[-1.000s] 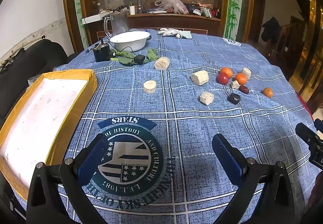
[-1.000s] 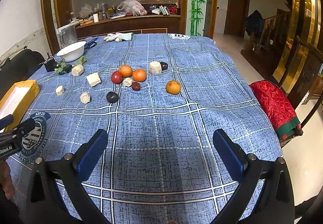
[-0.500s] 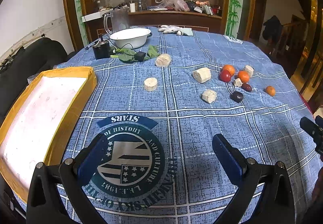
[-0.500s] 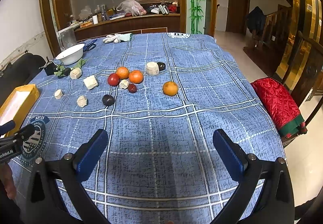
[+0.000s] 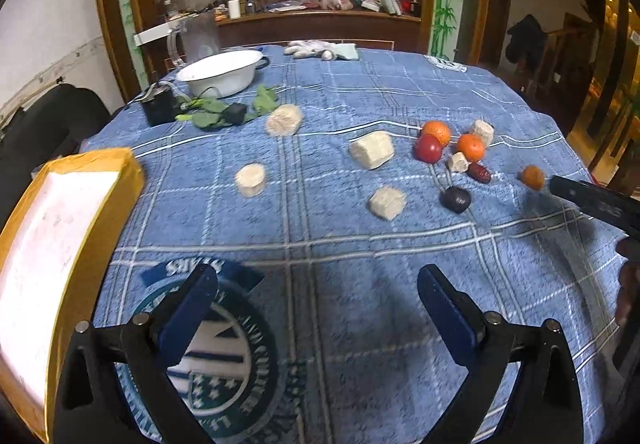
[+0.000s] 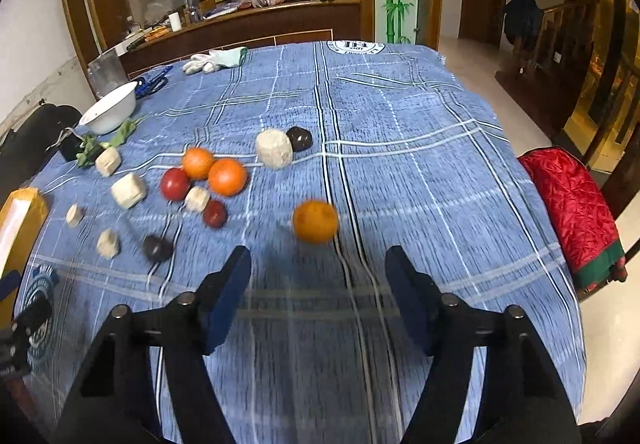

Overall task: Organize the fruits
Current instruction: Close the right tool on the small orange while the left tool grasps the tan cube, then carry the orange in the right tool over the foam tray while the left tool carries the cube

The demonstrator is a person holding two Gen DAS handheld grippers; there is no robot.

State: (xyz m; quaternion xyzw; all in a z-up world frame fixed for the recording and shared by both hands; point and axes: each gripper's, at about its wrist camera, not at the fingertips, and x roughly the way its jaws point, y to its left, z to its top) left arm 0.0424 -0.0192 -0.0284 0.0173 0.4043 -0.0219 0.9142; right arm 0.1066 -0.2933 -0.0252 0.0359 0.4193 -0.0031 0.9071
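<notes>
I see bare blue cloth on the worktop (image 6: 420, 148) right of the fruit, out to its right edge. My right gripper (image 6: 318, 276) hangs spread wide and empty, a lone orange (image 6: 315, 221) just ahead, apart from its tips. The other fruits (image 6: 208, 180) cluster farther left. My left gripper (image 5: 316, 304) is released, empty, beside the yellow tray (image 5: 132, 180).

At the far edge of your blue plaid tablecloth (image 5: 360, 92) sits a white basin (image 5: 219, 71), a clear jug (image 5: 196, 37) behind it and green leaves (image 5: 224, 112) just in front. Pale gloves (image 5: 320, 49) lie near the wooden counter (image 5: 312, 29). To your right, a red quilted cushion (image 6: 572, 212) rests beside the table.
</notes>
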